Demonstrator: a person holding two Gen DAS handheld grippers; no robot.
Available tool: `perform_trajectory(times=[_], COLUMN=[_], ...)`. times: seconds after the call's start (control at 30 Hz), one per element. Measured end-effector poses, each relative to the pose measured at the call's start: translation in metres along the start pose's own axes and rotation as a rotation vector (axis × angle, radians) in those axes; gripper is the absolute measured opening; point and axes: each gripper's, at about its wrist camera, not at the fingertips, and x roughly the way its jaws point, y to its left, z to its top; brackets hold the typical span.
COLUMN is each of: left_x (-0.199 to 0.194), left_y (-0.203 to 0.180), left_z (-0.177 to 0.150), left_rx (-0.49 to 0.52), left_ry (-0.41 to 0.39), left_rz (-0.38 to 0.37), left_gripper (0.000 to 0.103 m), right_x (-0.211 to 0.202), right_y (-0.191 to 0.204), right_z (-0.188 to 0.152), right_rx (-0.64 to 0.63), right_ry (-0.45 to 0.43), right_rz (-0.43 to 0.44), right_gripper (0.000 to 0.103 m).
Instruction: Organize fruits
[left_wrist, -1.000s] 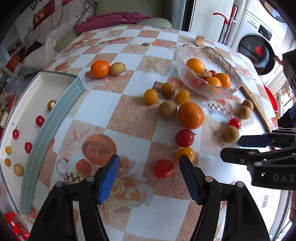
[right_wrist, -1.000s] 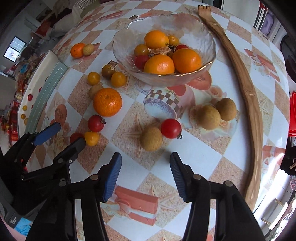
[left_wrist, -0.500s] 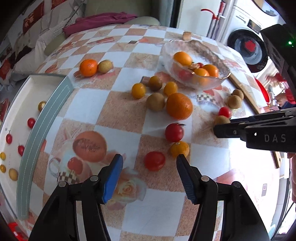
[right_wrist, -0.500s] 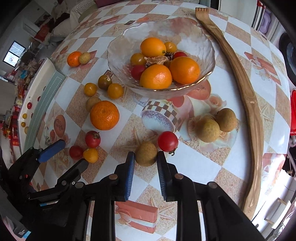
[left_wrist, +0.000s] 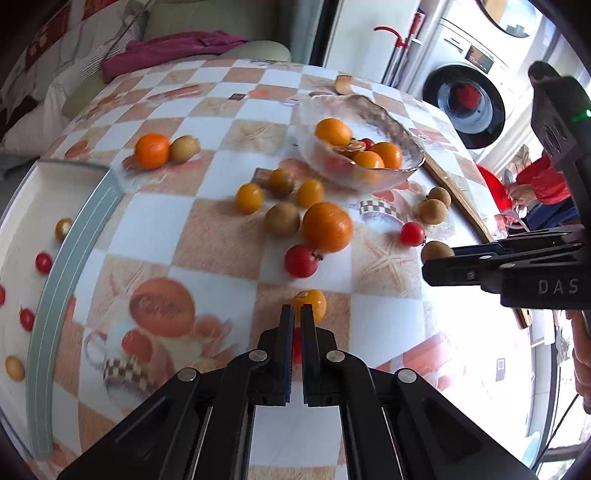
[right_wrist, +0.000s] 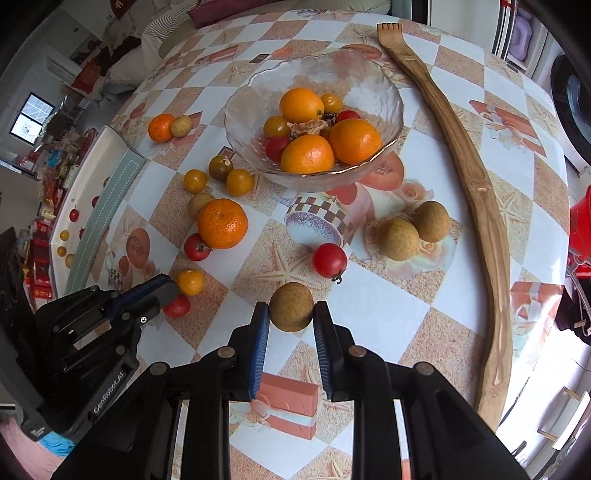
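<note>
Low over the table, left gripper (left_wrist: 297, 318) pinches a red tomato (right_wrist: 177, 305); right gripper (right_wrist: 291, 320) clamps a brown fruit (right_wrist: 291, 306).

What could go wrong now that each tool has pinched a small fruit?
The left tool has closed almost fully on a small red cherry tomato; that much squeeze might split it.

The right tool holds a round brown longan only at its fingertips, so it could slip out and roll across the checkered tablecloth.

A yellow cherry tomato sits right against the left tool and may get knocked away on lifting.
</note>
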Motion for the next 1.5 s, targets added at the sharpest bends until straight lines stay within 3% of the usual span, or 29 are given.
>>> perform_trajectory(times=[0.23,0.53,0.73,0.77,0.83,0.87,0.93,1.27,1.3,1.33,1.37,1.43,1.5], left_x=[-0.009,-0.008,-0.015,-0.015,-0.014,-0.020,-0.025,0.011,0.013,0.016,0.015,0.014,0.012], left_y=[0.004,-0.012,-0.011,-0.011,-0.010,-0.009,-0.010,-0.015,-0.015,-0.016,-0.017,-0.017,-0.014], left_z=[-0.012,-0.016,-0.021,-0.023,-0.027,-0.030,-0.030,-0.017,-0.017,-0.017,-0.017,-0.018,-0.018], left_rx=[-0.021,0.033,-0.039,-0.050,-0.077,-0.091,-0.098,-0.099,-0.100,-0.099,-0.095,-0.106,-0.129], left_ry=[0.005,0.022,0.039,0.047,0.044,-0.004,-0.048,0.064,0.071,0.082,0.076,0.069,0.071], left_rz=[0.027,0.043,0.008,0.020,0.053,0.069,0.070,0.165,0.170,0.181,0.196,0.189,0.153], left_gripper=[0.005,0.006,0.007,0.012,0.081,0.083,0.083,0.080,0.064,0.055,0.052,0.035,0.029], right_x=[-0.005,-0.004,-0.004,-0.004,-0.002,-0.002,0.000,0.003,0.003,0.003,0.003,0.002,0.002], right_y=[0.005,0.011,0.010,0.010,0.009,0.009,0.008,0.005,0.006,0.006,0.006,0.008,0.011], right_z=[-0.008,-0.014,-0.020,-0.021,-0.022,-0.022,-0.023,-0.027,-0.027,-0.027,-0.027,-0.026,-0.026], right_rx=[0.005,-0.007,-0.004,-0.003,0.000,0.001,0.007,0.009,0.007,0.005,0.004,0.002,-0.006], right_ry=[0.007,0.023,0.029,0.030,0.034,0.036,0.043,0.049,0.050,0.051,0.051,0.054,0.056], right_rz=[0.017,0.017,0.019,0.020,0.023,0.023,0.027,0.021,0.020,0.019,0.019,0.018,0.019], right_gripper=[0.027,0.027,0.027,0.027,0.027,0.027,0.027,0.027,0.027,0.027,0.027,0.027,0.027])
